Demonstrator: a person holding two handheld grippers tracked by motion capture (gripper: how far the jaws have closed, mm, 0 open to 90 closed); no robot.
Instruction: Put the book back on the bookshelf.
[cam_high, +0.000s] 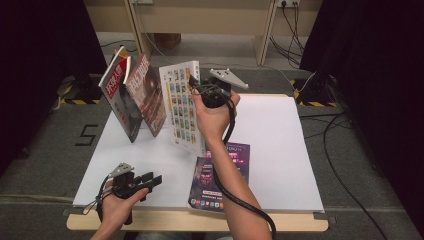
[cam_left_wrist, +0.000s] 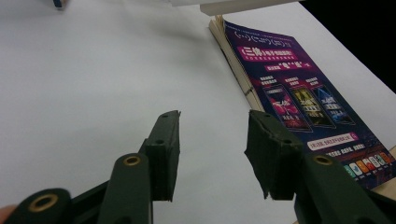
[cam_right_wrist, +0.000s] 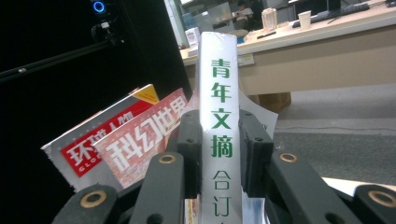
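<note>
Room: dark curtains on both sides, grey floor (cam_high: 350, 165) with trailing cables, pale wooden furniture behind.
Counter: white sheet-covered counter (cam_high: 280, 150) with a wooden front edge; bare white area to the right of the books.
Leaning row: two glossy magazines, a red-and-white one (cam_high: 117, 95) and a red-brown one (cam_high: 147, 92), stand tilted at the far left of the counter, tops leaning away to the left.
Held volume: thick white bound book with a cover of small coloured pictures (cam_high: 182, 107), upright on its lower edge, just right of the leaning row; long axis near vertical, green-lettered spine (cam_right_wrist: 220, 130) facing the right gripper view.
Flat item: purple-and-black soft-cover magazine (cam_left_wrist: 299, 93) lying flat at the near centre, long axis running away from the person.
Right gripper (cam_high: 196, 86): jaws closed on the spine of the white book near its top.
Left gripper (cam_left_wrist: 212, 149): jaws part open, nothing between them, low over the counter; the purple magazine lies ahead and to their right, nearer this hand.
Judgement: white book presumably joins the row; tipping is the risk.
</note>
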